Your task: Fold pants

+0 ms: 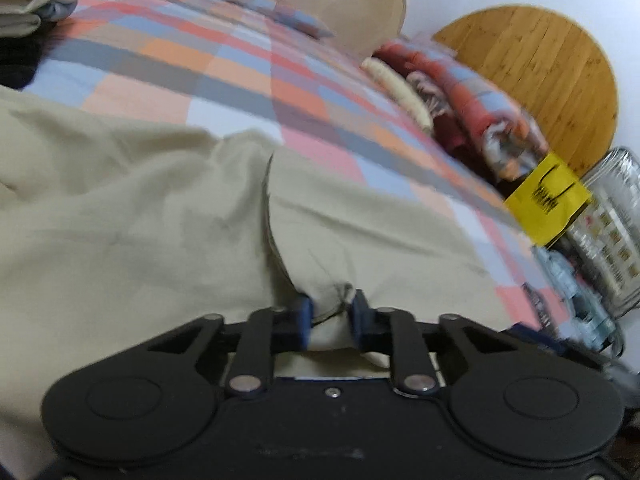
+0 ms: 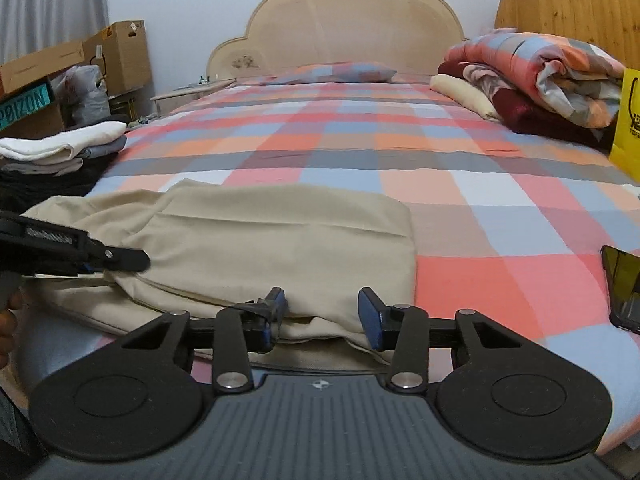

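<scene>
Beige pants (image 2: 248, 240) lie partly folded on the near part of a checked bed (image 2: 400, 152). In the left wrist view the pants (image 1: 140, 220) fill the left and centre. My left gripper (image 1: 330, 312) is shut on a bunch of the pants' fabric at their near edge. The left gripper also shows in the right wrist view (image 2: 116, 260), at the pants' left side. My right gripper (image 2: 322, 312) is open, its jaws astride the near edge of the pants, fabric lying between them.
A stack of folded clothes (image 2: 68, 148) lies at the bed's left edge. Folded blankets (image 2: 532, 80) and a yellow bag (image 2: 628, 120) are at the right. A dark phone (image 2: 624, 284) lies on the bed at the right. Cardboard boxes (image 2: 80, 64) stand at the far left.
</scene>
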A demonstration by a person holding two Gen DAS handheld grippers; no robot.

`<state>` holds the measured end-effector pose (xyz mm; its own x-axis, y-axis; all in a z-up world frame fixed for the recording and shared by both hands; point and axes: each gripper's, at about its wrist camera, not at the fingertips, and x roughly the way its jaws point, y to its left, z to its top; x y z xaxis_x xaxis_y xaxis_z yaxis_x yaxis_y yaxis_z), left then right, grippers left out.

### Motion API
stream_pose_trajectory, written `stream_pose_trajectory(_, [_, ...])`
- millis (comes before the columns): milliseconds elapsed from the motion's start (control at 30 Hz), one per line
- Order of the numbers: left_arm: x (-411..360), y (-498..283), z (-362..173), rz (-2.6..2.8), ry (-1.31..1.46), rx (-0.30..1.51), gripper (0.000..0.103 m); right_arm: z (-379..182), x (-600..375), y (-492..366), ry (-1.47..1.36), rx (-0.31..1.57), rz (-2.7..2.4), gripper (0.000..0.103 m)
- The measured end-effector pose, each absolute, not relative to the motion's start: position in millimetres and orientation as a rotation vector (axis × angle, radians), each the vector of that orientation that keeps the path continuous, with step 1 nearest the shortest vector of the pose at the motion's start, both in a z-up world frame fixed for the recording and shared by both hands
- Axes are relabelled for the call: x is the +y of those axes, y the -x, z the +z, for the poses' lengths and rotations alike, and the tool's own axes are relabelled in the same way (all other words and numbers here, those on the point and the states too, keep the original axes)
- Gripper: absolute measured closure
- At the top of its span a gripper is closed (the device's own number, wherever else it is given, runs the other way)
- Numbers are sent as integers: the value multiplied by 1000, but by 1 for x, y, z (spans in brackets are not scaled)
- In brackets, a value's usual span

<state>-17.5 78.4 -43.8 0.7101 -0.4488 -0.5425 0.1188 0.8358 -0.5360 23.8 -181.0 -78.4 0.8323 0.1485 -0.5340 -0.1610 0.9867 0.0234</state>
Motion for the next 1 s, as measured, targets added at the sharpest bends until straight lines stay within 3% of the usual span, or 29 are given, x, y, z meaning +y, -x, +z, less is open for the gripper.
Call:
stream_pose_trajectory(133, [83,50,-16,-330,434,629,92,-77,-186,-20,33,558,180,36])
stream_pose_trajectory(267, [83,55,-29,-303,413,687,90,-86,-190,-18,27,577,197,36])
stream_pose_trajectory(367, [81,47,-57,-274,404,744,80,-90,-187,-18,46,585,192,36])
stream_pose_trajectory(500, [91,50,-42,-249,420,712,66,-83,-186,-18,73,590,202,36])
stream_pose_trajectory(733, [93,45,2,-276,407,580,66,-63,-180,-37,18,526,264,36])
stream_pose_trajectory(1000, [62,-19,-37,-246,309,673,62,-86,-135,-97,24,548,330,37])
